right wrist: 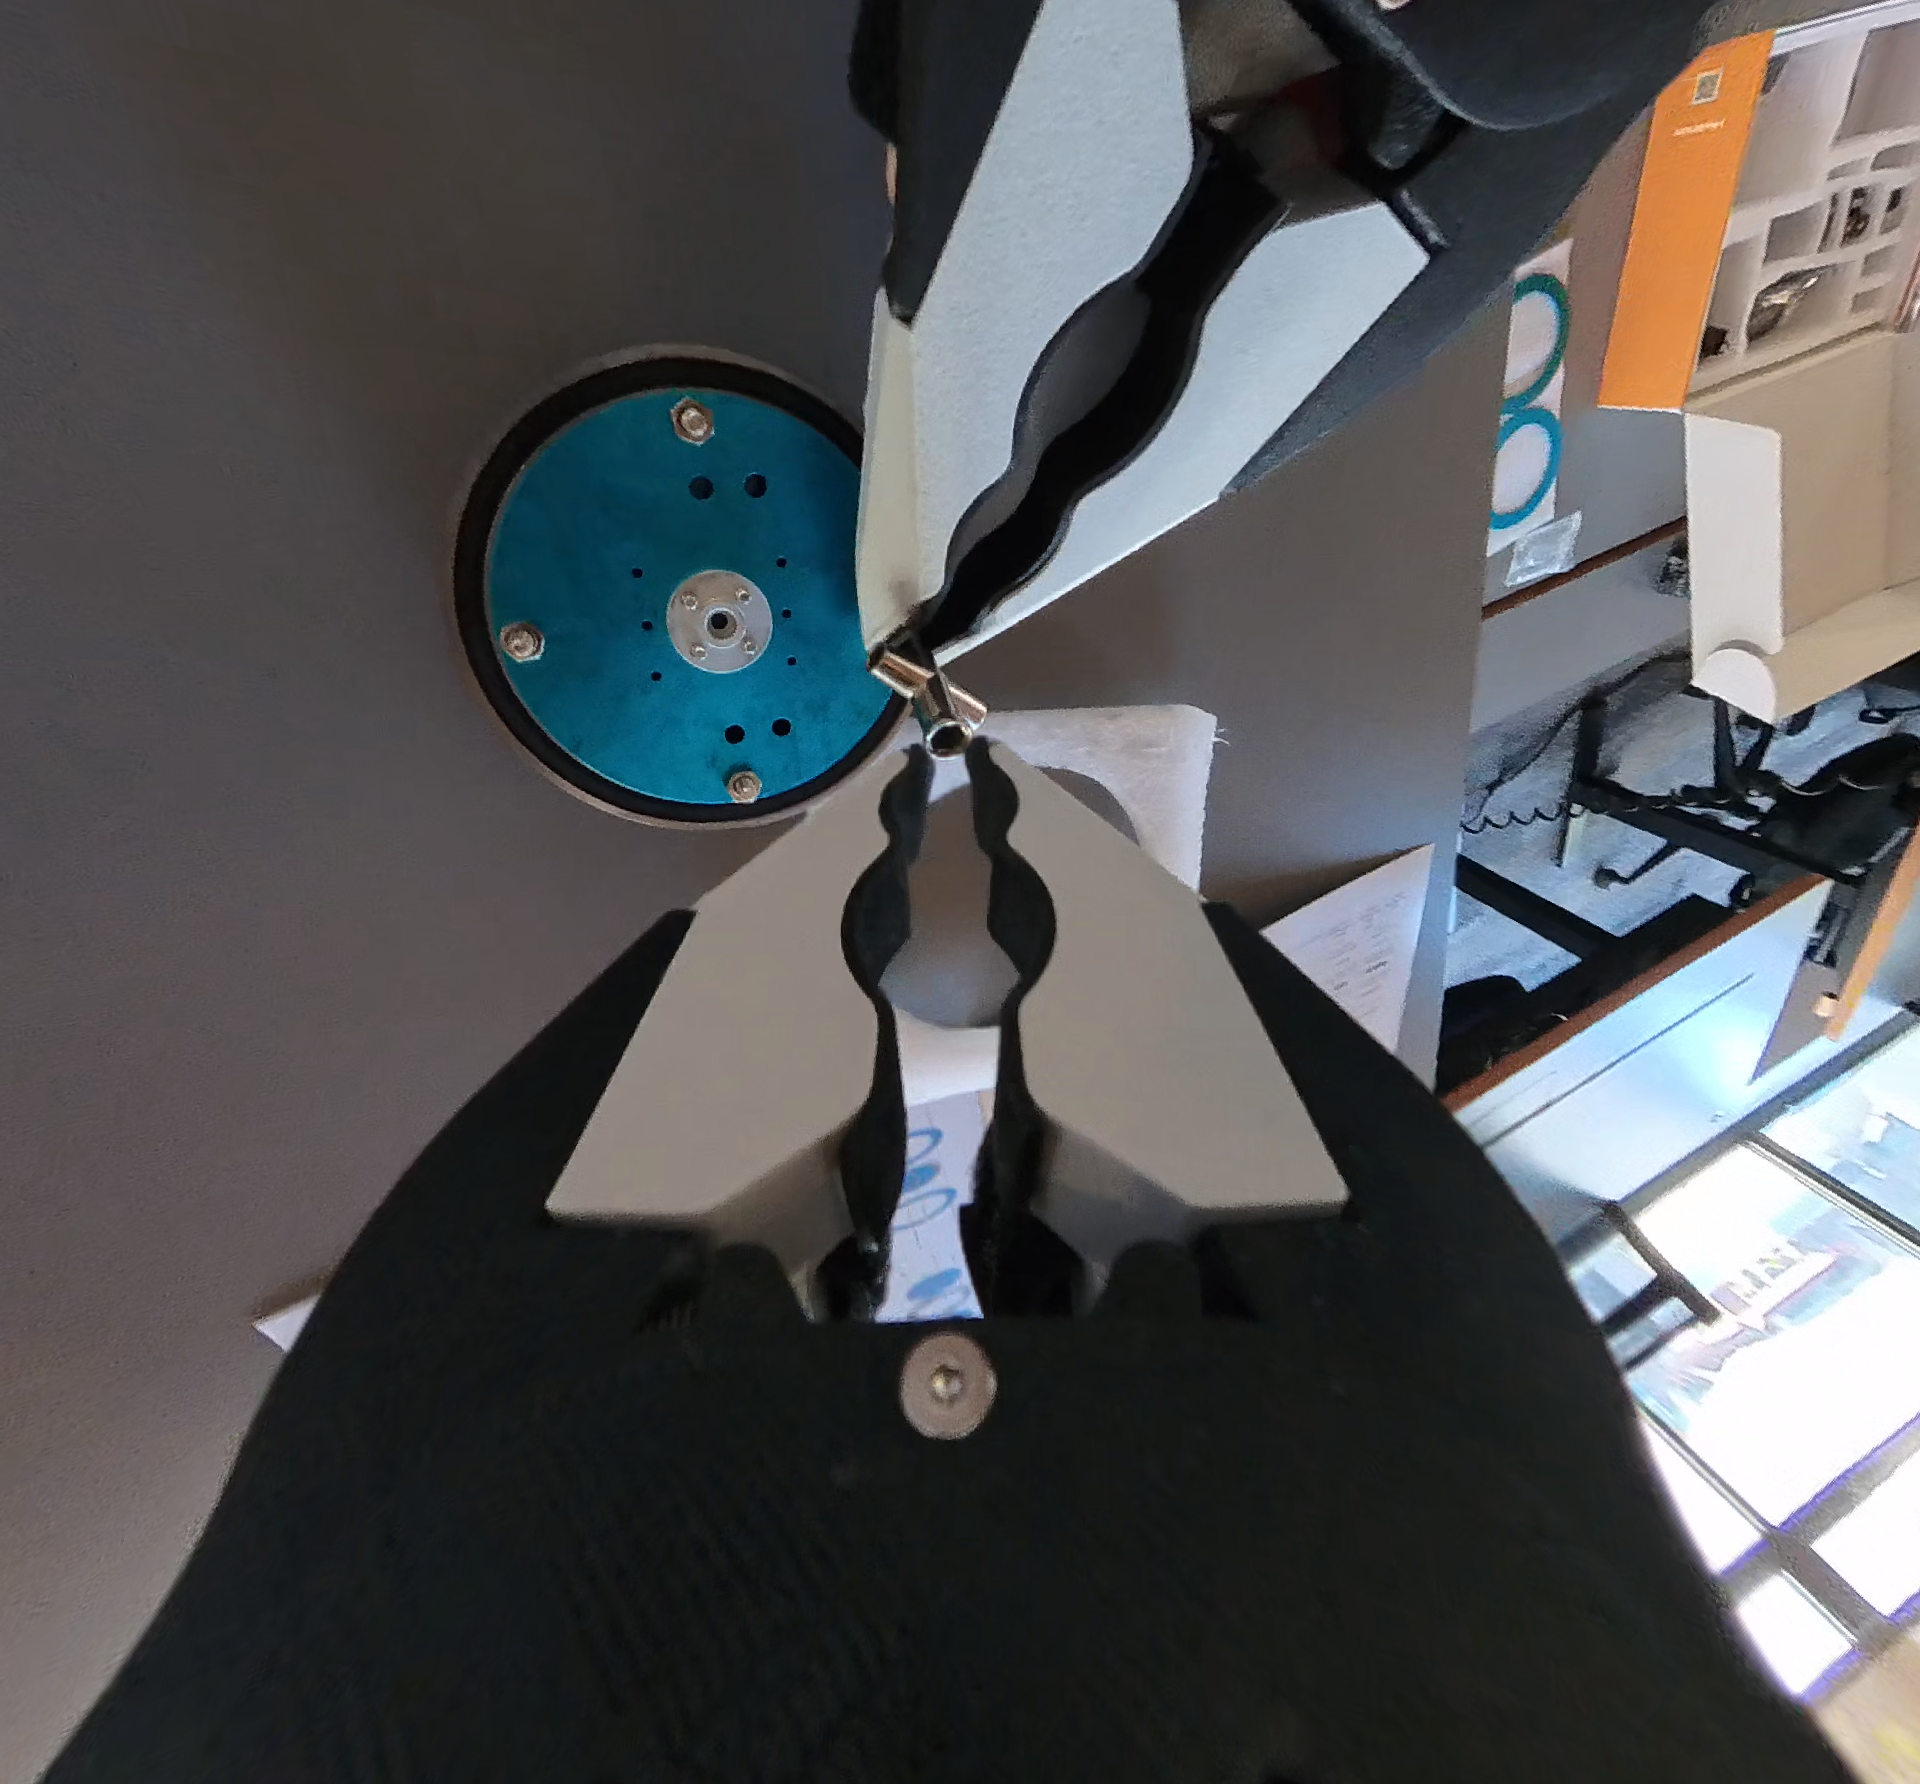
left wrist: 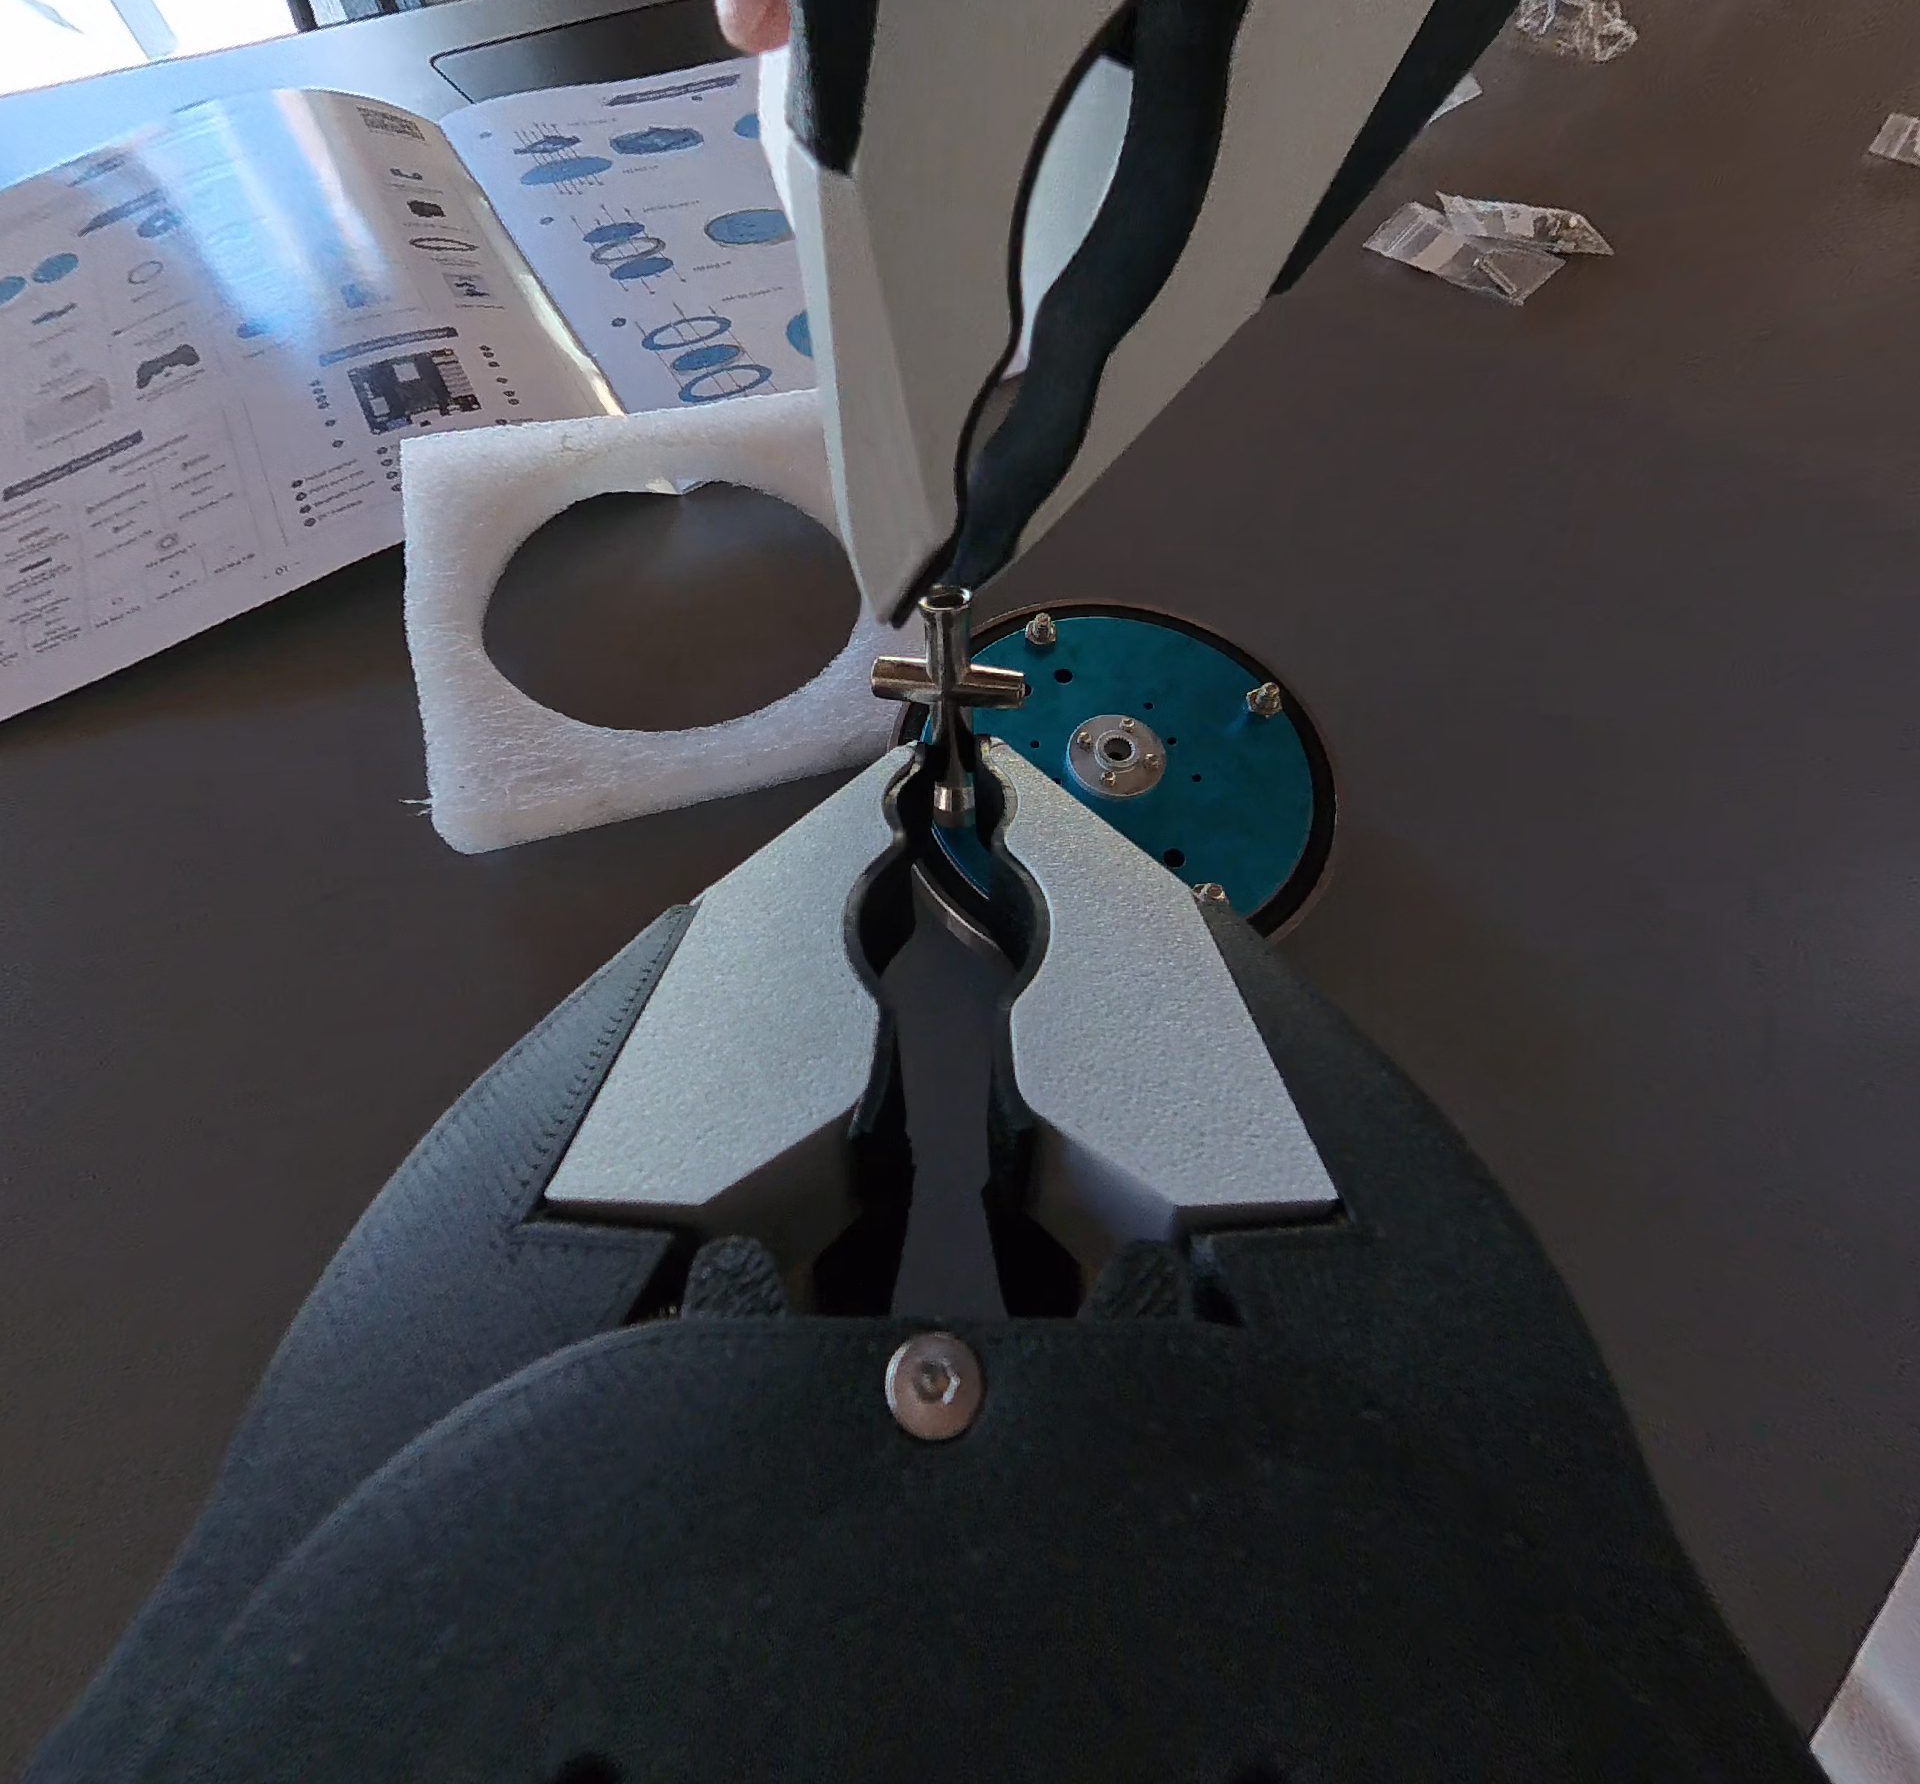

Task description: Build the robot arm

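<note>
Left tongs (left wrist: 954, 760): pinched shut on one arm of a small cross wrench (left wrist: 940, 685), holding it upright just above the table (left wrist: 1558, 591).

Right tongs (right wrist: 943, 760): parted by only a narrow gap, empty, with the mouth right at the wrench's opposite, open socket end. Cannot tell if the tips touch it.

Wrench: bright plated metal with four short tubular arms, smooth and reflective. It sits in the air at the near edge of a blue disc (left wrist: 1174, 799).

Disc: flat on the table, matte blue face with drilled holes, black rubbery rim, a silver hub (right wrist: 719, 626) at centre and hex nuts (right wrist: 691, 422) on studs near the edge.

Around: a white foam square (left wrist: 623, 799) with a round cut-out lies just beside the disc – fibrous and soft-looking. A glossy open booklet (left wrist: 312, 280) is behind it. Crinkled clear plastic bags (left wrist: 1486, 243) lie well apart. The table is dark and matte.
</note>
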Motion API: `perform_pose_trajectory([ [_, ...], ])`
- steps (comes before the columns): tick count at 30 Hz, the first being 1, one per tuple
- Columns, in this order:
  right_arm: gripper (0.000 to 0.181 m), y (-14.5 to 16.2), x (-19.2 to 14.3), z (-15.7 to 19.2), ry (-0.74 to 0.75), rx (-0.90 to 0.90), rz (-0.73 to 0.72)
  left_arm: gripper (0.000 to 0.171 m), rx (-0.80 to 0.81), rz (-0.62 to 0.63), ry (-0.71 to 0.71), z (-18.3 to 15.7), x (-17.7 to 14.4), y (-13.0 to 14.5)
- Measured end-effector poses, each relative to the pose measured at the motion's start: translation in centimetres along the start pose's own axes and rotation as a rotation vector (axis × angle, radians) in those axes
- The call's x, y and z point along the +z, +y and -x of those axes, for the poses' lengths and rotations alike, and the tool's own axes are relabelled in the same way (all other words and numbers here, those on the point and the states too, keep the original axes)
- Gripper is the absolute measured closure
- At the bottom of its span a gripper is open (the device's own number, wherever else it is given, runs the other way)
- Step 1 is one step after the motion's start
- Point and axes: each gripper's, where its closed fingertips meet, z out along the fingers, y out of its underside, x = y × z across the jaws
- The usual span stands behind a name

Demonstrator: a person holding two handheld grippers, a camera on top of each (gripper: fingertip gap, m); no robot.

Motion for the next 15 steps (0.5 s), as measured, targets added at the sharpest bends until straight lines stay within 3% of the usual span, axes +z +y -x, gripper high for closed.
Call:
perform_pose_trajectory([
  [1, 0.174, -0.2, 0.0, 0.0, 0.002, 0.008, -0.009, 0.165, -0.001, -0.001, 0.002, 0.0, 0.0, 0.0],
  [15, 0.173, -1.2, 0.7, -0.6, 0.008, -0.023, 0.019, 0.164, 0.000, 0.015, 0.045, 0.1, -0.4, 0.4],
])
